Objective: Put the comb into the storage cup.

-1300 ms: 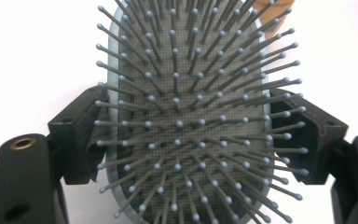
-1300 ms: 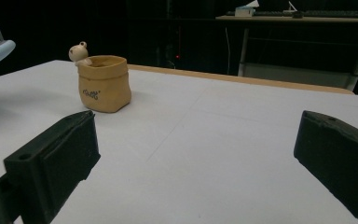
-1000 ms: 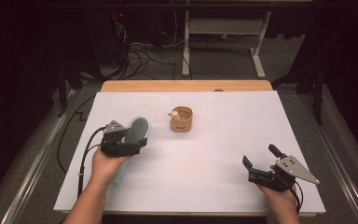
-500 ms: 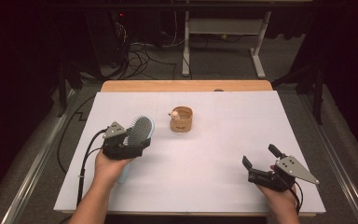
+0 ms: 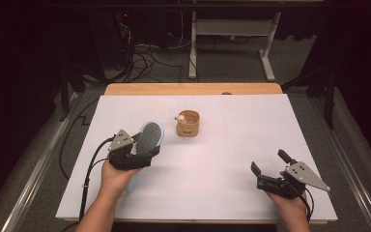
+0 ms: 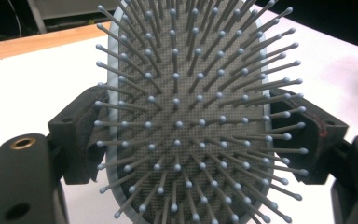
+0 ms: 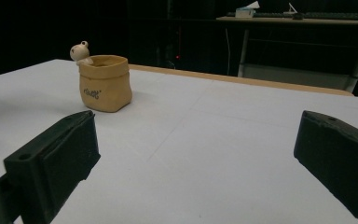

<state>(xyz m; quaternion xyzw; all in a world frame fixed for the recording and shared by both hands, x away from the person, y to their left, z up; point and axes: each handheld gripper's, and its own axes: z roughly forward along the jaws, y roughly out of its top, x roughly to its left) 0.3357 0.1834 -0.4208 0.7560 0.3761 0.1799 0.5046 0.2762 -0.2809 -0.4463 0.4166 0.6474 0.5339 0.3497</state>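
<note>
Since the earlier frames the hairbrush [image 5: 149, 137] and the left tongs [image 5: 136, 153] that carry it have crept a little up and to the right in the high view, while the right tongs [image 5: 269, 167] have kept their place. The hairbrush sits left of centre in that view, lifted off the white desk [image 5: 222, 145], its pale blue oval head tilted up and its bristle side turned toward the camera on the tongs. In the left gripper view the grey bristle pad [image 6: 186, 112] takes up the middle of the frame, and the two black jaws press against the head's rim from either side, so the left tongs are clamped on the hairbrush. Just up and right of the brush, near the middle of the desk, stands a small tan pot [image 5: 188, 123] with a tiny white figure [image 7: 79, 51] at its rim, apart from the brush. In the lower right of the high view the right tongs rest low over the desk, jaws spread wide with nothing between them.
</note>
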